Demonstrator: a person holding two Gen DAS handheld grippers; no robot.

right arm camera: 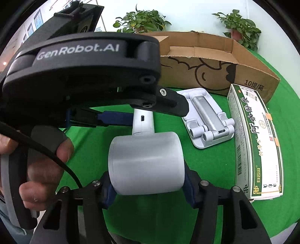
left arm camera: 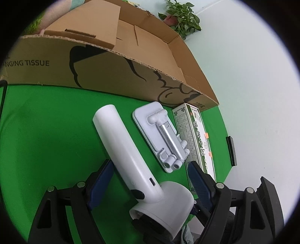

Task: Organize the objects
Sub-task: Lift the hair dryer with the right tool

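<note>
A white handheld device (left arm camera: 123, 142) with a long handle and a round head (right arm camera: 146, 165) lies on the green cloth. My right gripper (right arm camera: 148, 187) is shut on the head, one blue pad pressing each side. My left gripper (left arm camera: 150, 180) is open and straddles the handle near the head, with a gap at the right pad. In the right wrist view its blue pad (right arm camera: 114, 118) sits beside the handle. A folded white and silver phone stand (left arm camera: 163, 137) (right arm camera: 208, 120) lies next to the device, and a green-and-white carton (left arm camera: 196, 135) (right arm camera: 256, 142) lies beyond it.
An open cardboard box (left arm camera: 112, 65) (right arm camera: 225, 75) stands behind the objects. Potted plants (left arm camera: 181, 16) (right arm camera: 140, 20) stand behind it by the wall. A person's hand (right arm camera: 43, 169) holds the left gripper's handle. A small black bar (left arm camera: 231, 150) sits at the cloth's right edge.
</note>
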